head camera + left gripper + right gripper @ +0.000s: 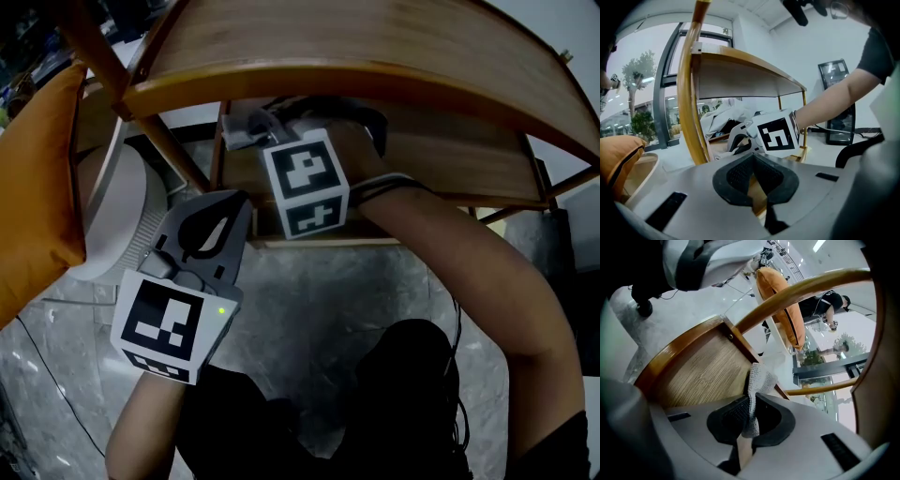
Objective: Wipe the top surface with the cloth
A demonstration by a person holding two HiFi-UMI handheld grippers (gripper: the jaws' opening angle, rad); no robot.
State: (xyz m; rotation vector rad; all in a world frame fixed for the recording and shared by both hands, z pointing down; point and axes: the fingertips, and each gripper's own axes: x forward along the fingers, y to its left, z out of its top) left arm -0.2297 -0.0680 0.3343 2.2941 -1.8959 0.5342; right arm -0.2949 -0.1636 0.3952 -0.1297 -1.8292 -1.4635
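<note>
Far left there's an orange cushion leaning on a pale round seat, all of it sitting on a grey marble-looking floor.

Next over is the left gripper, held low just in front of the wooden table's leg. Its 2 jaws are pressed together at the tips with nothing pinched between them, and it isn't touching the table as far as I can see. In its own view you look past the closed jaws straight at the other gripper's marker cube.

Middle of the head view: the right gripper is pushed in underneath the table's curved top, with the person's right arm reaching in after it from the right. Its jaws are clamped on the cloth, a pale grey knitted thing. The cloth runs up between the 2 pads and pokes out past the tips, bunched up near the raised edge of a flat wood-grain panel below that curved top. Can't tell if the cloth is actually pressed onto the panel or just hanging over it.

So the cloth is down in the lower level, not on the top surface.
</note>
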